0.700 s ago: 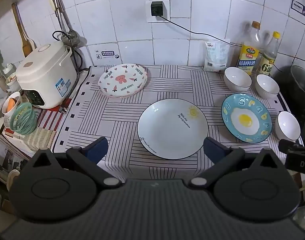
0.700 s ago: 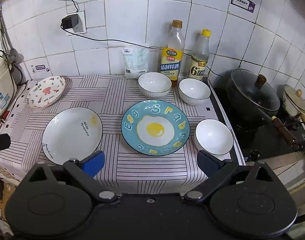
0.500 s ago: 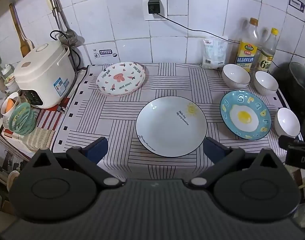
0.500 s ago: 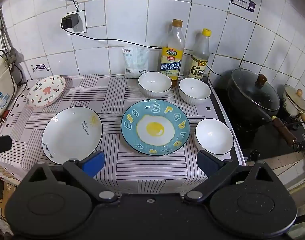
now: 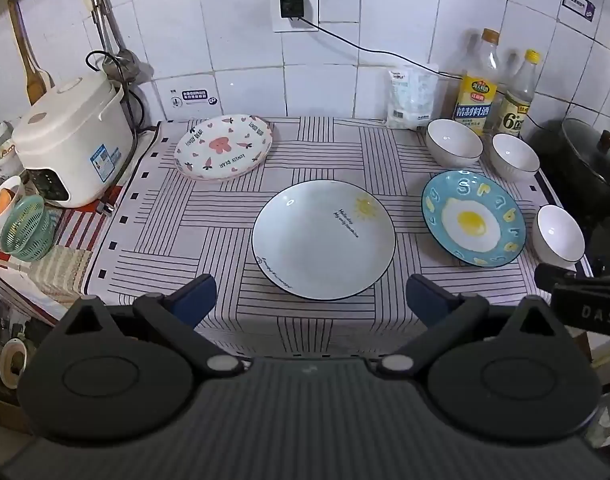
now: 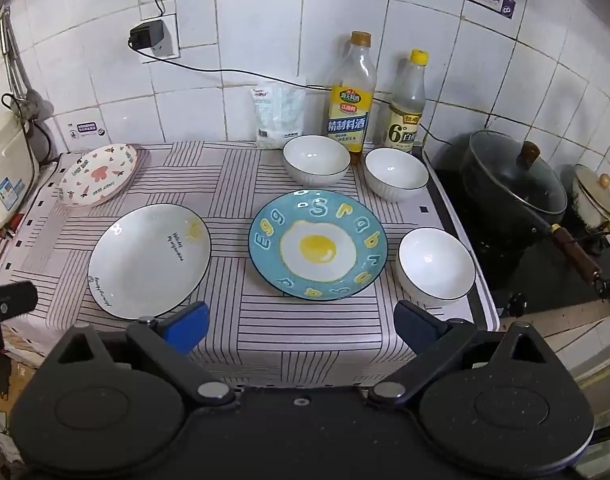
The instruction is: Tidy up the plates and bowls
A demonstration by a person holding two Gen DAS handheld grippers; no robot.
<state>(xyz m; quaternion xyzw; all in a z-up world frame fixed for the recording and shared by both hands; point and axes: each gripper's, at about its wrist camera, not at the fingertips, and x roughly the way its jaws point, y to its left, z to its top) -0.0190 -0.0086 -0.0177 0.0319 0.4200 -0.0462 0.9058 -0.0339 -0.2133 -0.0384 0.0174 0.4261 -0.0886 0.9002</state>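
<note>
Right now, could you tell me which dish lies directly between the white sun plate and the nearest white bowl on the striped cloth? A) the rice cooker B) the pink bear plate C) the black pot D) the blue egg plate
D: the blue egg plate sits flat on the cloth with the white sun plate on one side and a white bowl on the other, none stacked.

Egg plate (image 6: 317,245) between three bowls (image 6: 436,264)

A white rice cooker (image 5: 71,148) sits left of the striped cloth (image 5: 225,240); two bottles (image 6: 351,96) and a black pot (image 6: 513,184) stand right.
</note>
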